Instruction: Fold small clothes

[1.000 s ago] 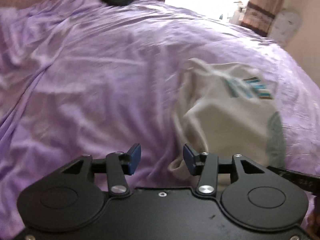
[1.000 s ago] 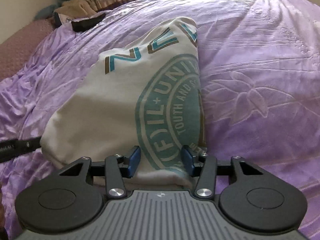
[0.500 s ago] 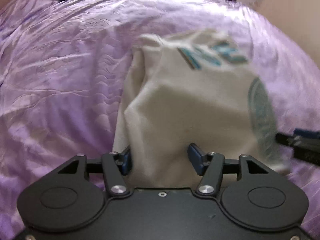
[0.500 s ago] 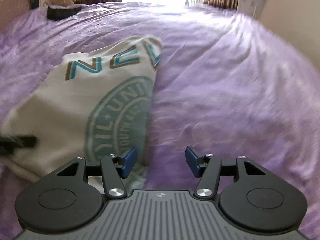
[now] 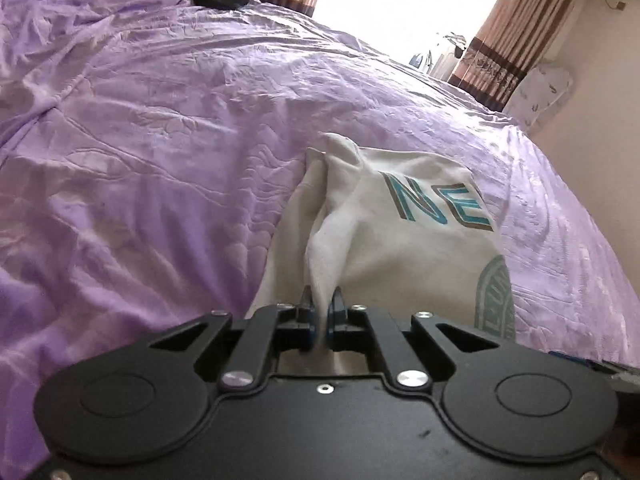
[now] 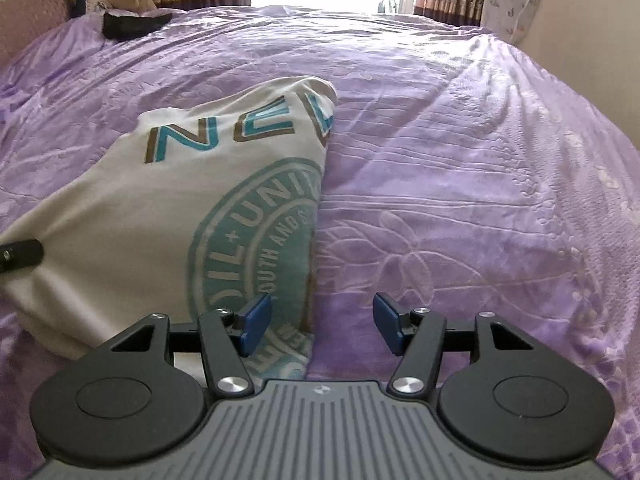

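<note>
Left hand-held gripper (image 5: 319, 312): pinched tight on a raised fold at the near left edge of the white T-shirt (image 5: 384, 240), blue pads with only the cloth between them. From the pinch, a ridge of fabric running up and away toward a bunched peak at the shirt's far end.

Right hand-held gripper (image 6: 320, 322): jaws spreading, wide apart, blue pads (image 6: 256, 322) clear of any cloth. Left pad over the shirt's near right corner, right pad over bare bedspread, folded right edge of the shirt running between them. Nothing gripped.

T-shirt (image 6: 168, 216): folded lengthwise, lying on the purple bedspread (image 6: 460, 184), teal letters near the far end, round teal print cut by the right fold. Tip of the left hand-held gripper (image 6: 20, 254) showing at the shirt's left edge in the right wrist view.

Farther out: a dark garment (image 6: 132, 24) near the far left of the bed, striped curtains (image 5: 508, 32) beside a bright window.
</note>
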Tool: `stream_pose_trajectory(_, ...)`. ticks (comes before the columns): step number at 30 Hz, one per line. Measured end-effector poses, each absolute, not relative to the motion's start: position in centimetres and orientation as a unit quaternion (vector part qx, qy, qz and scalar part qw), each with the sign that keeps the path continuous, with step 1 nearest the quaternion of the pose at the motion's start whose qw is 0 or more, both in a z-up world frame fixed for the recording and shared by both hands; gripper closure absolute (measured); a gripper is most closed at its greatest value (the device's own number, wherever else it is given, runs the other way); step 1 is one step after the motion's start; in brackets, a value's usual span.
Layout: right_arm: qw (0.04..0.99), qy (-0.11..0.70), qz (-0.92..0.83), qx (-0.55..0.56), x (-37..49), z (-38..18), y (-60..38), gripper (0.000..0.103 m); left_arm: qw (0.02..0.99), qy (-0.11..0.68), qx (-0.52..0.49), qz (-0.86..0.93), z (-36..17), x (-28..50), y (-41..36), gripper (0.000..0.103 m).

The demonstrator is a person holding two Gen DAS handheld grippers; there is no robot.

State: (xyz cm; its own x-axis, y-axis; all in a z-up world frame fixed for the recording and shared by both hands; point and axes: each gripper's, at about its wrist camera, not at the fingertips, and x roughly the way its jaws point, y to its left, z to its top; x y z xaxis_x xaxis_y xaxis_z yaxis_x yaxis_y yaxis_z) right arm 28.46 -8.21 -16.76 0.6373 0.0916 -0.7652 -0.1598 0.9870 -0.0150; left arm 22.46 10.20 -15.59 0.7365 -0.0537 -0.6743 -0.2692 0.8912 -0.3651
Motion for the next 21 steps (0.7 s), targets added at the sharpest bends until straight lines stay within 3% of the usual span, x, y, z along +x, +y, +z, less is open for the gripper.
stream_pose_trajectory(6,0.908,0.409,0.077,-0.046,27.8,-15.6,-8.1,0.034,0.915,0.329,-0.210,0.099,-13.0,19.8,11.0,0.100)
stream_pose_trajectory(11,0.903,0.419,0.091,-0.013,28.2,-16.3,-8.0,0.034,0.889,0.392,-0.208,0.110,-17.0,21.1,11.0,0.100)
stream_pose_trajectory(15,0.908,0.408,0.090,0.007,28.4,-16.1,-8.8,0.034,0.874,0.436,-0.177,0.119,-19.9,21.6,10.4,0.094)
stream_pose_trajectory(20,0.918,0.372,0.128,0.045,29.6,-14.8,-9.1,0.034,0.877,0.430,-0.176,0.128,-14.8,21.6,10.7,0.084)
stream_pose_trajectory(21,0.920,0.373,0.119,0.028,30.3,-14.9,-8.5,0.035,0.891,0.404,-0.165,0.123,-12.8,22.1,10.5,0.071)
